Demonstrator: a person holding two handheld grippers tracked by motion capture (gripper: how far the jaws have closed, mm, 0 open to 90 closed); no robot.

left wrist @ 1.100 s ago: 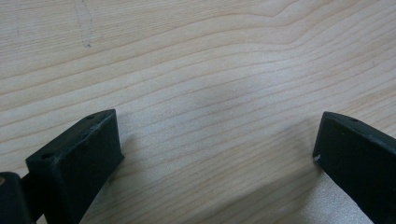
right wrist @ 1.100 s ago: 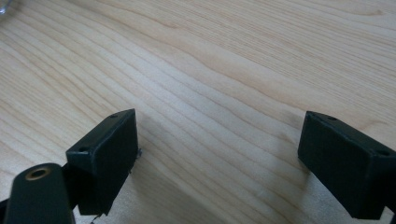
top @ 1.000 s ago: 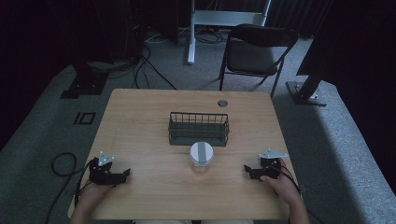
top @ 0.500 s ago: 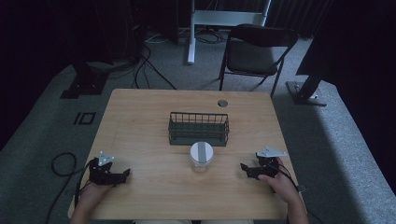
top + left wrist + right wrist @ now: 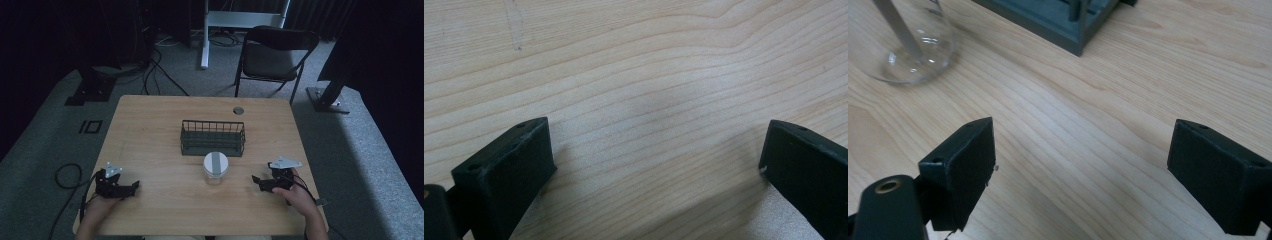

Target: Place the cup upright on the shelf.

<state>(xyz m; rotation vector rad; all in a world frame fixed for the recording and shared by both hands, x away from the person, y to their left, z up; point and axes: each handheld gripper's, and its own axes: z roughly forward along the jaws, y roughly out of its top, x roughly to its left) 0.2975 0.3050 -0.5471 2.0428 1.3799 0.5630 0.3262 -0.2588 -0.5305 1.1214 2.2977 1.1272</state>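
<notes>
Landmark: glass jar (image 5: 215, 165), white lid with a grey stripe, near the table (image 5: 150, 120) centre. Left gripper (image 5: 131, 186) at the near edge, well to the jar's left, jaws spread wide over bare wood, nothing held. Right gripper (image 5: 258, 181) near the jar's right, jaws apart, empty, aimed toward it. Wire basket (image 5: 213, 137) just behind the jar. Folding chair (image 5: 272, 55) farther back, beyond the table.

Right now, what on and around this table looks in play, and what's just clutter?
Likely in play:
- glass jar
- wire basket
- left gripper, open
- right gripper, open

Lying about:
- folding chair
- floor cables
- table grommet
</notes>
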